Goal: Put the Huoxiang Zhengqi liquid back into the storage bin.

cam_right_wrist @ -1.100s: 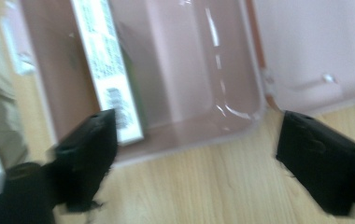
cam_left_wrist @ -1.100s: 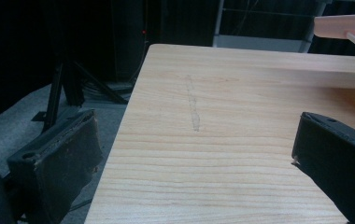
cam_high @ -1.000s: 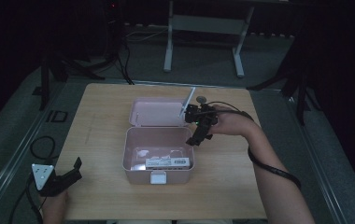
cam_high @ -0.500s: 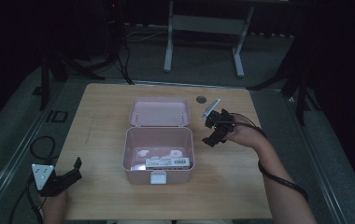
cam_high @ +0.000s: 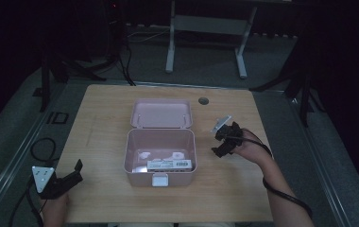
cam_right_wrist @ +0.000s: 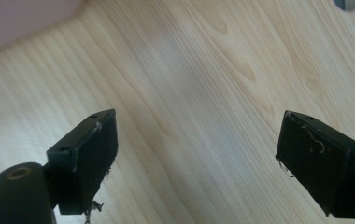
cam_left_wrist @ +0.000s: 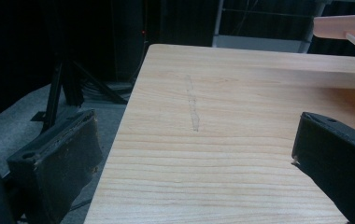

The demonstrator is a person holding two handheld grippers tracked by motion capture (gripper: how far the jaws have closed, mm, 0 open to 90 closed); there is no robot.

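A pink box [cam_high: 160, 177] stands open in the middle of the wooden table [cam_high: 106, 109], its lid [cam_high: 161, 114] laid back behind it. Inside lie a flat white packet with a barcode [cam_high: 169, 164] and some pale items. My right gripper [cam_high: 221, 144] hovers just right of the box, jaws open and empty; in the right gripper view [cam_right_wrist: 194, 158] they hang over bare wood. My left gripper [cam_high: 71, 174] rests at the table's front left corner, open and empty; its own view [cam_left_wrist: 194, 154] looks along the table's left edge, with the box lid's edge [cam_left_wrist: 344, 28] at top right.
A round grey grommet [cam_high: 203, 100] is set in the table near the back edge, right of the lid. Dark floor, stand legs and cables surround the table. A cable trails from each gripper.
My right gripper has drawn away from the box lid, moving right and toward the front, and now hangs beside the box. The left gripper has stayed put.
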